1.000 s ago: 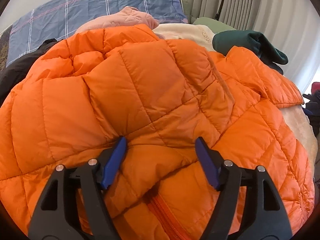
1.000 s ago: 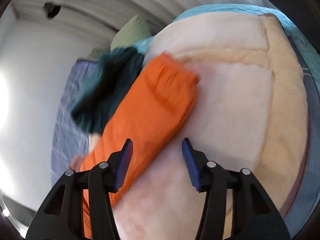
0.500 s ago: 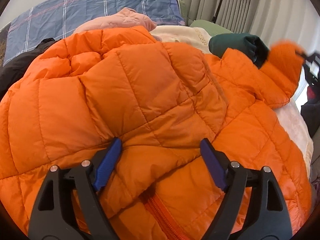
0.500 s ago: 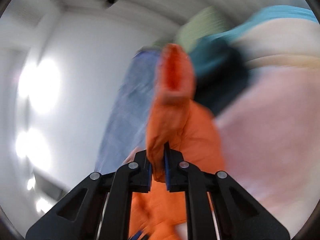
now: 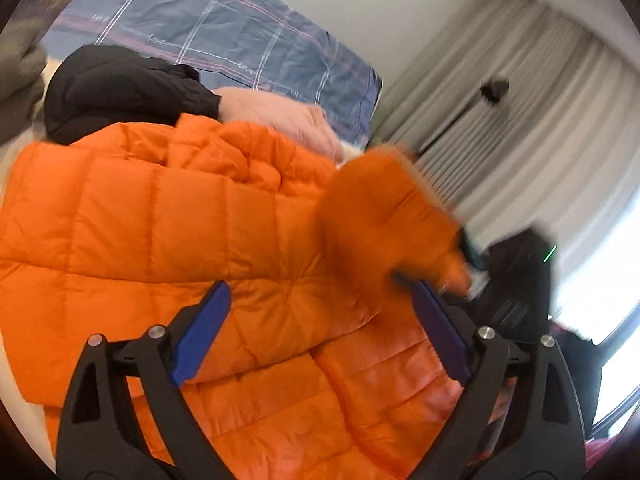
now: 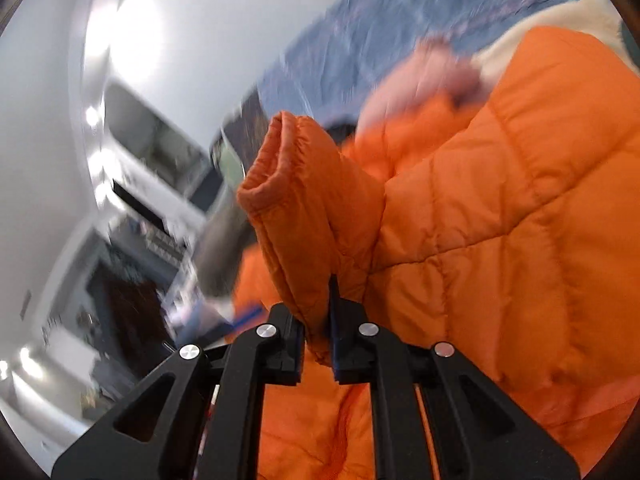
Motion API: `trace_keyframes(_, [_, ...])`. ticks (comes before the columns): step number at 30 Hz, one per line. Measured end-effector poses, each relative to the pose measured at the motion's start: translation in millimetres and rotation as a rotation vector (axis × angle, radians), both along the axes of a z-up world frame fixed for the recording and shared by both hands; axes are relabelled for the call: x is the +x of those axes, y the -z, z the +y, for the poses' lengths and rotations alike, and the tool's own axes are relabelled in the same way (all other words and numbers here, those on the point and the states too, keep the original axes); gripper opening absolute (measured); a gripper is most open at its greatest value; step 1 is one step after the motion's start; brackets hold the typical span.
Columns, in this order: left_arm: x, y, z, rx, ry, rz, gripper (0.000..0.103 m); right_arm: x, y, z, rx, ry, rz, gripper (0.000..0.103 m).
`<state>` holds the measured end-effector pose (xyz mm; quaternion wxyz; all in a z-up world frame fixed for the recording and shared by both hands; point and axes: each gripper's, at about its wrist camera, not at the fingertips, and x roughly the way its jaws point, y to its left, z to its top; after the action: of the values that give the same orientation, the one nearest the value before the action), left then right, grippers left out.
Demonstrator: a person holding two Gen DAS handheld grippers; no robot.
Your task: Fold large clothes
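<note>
An orange quilted puffer jacket (image 5: 160, 220) lies spread on the bed and fills both views. My left gripper (image 5: 320, 286) hovers just above its front panel. Its jaws are opening wide and the blue pads (image 5: 204, 328) press on nothing. My right gripper (image 6: 316, 312) is shut on the jacket's sleeve (image 6: 304, 216) a little below the elastic cuff, which stands up above the jaws. It holds the sleeve over the jacket's body (image 6: 500, 200). In the left wrist view that lifted sleeve (image 5: 384, 208) shows as an orange blur on the right.
A black garment (image 5: 120, 88) and a pink one (image 5: 280, 116) lie behind the jacket, against blue plaid bedding (image 5: 224, 28). A cream blanket (image 6: 560, 20) lies under the pile. Grey curtains (image 5: 520, 120) hang at the right, and blurred room furniture (image 6: 140, 240) is off the bed.
My right gripper went from open beside the flat sleeve to shut on it, then swung it up and across towards the jacket's body. My left gripper's jaws spread wider and the hand shifted and rolled.
</note>
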<state>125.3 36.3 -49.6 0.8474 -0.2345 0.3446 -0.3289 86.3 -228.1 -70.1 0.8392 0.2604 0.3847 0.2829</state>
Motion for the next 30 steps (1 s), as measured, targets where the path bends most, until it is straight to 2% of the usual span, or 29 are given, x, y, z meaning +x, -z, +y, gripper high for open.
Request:
trace_keyframes(2, [4, 0, 5, -0.037, 0.0, 0.02, 0.096, 0, 9, 13, -0.084, -0.029, 0.009, 0.015])
trace_keyframes(5, [14, 5, -3, -0.038, 0.023, 0.051, 0.096, -6, 16, 23, -0.176, -0.07, 0.01, 0.016])
trace_keyframes(9, [25, 17, -24, -0.022, 0.052, 0.12, 0.096, -12, 17, 30, -0.231, -0.075, 0.004, 0.026])
trace_keyframes(12, [27, 20, -35, -0.016, 0.064, 0.124, 0.094, -11, 22, 36, -0.252, -0.075, -0.001, 0.028])
trace_keyframes(13, [27, 21, -39, 0.009, 0.058, 0.121, 0.09, -17, 27, 43, -0.257, -0.078, -0.002, 0.029])
trace_keyframes(15, [29, 23, -47, 0.066, 0.066, 0.114, 0.043, -4, 29, 49, -0.266, -0.078, 0.0, 0.029])
trace_keyframes(16, [30, 25, -50, 0.095, 0.072, 0.12, 0.035, -5, 27, 50, -0.27, -0.078, -0.002, 0.029])
trace_keyframes(17, [29, 25, -51, 0.118, 0.07, 0.117, 0.021, -6, 26, 49, -0.272, -0.077, -0.005, 0.029])
trace_keyframes(19, [28, 20, -50, 0.151, 0.06, 0.092, 0.016, -9, 20, 46, -0.262, -0.076, -0.017, 0.033])
trace_keyframes(22, [19, -5, -39, 0.199, 0.022, -0.013, 0.014, -18, 4, 31, -0.245, -0.052, -0.058, 0.044])
trace_keyframes(23, [15, -19, -31, 0.213, -0.003, -0.065, 0.014, -20, -5, 23, -0.248, -0.025, -0.085, 0.044])
trace_keyframes(26, [15, -41, -12, 0.245, -0.057, -0.121, 0.014, -20, -23, 4, -0.252, 0.042, -0.135, 0.045])
trace_keyframes(28, [16, -48, 3, 0.273, -0.095, -0.13, 0.014, -17, -30, -16, -0.305, 0.14, -0.154, 0.047])
trace_keyframes(30, [15, -44, 20, 0.3, -0.13, -0.116, 0.015, -9, -31, -26, -0.443, 0.26, -0.163, 0.048])
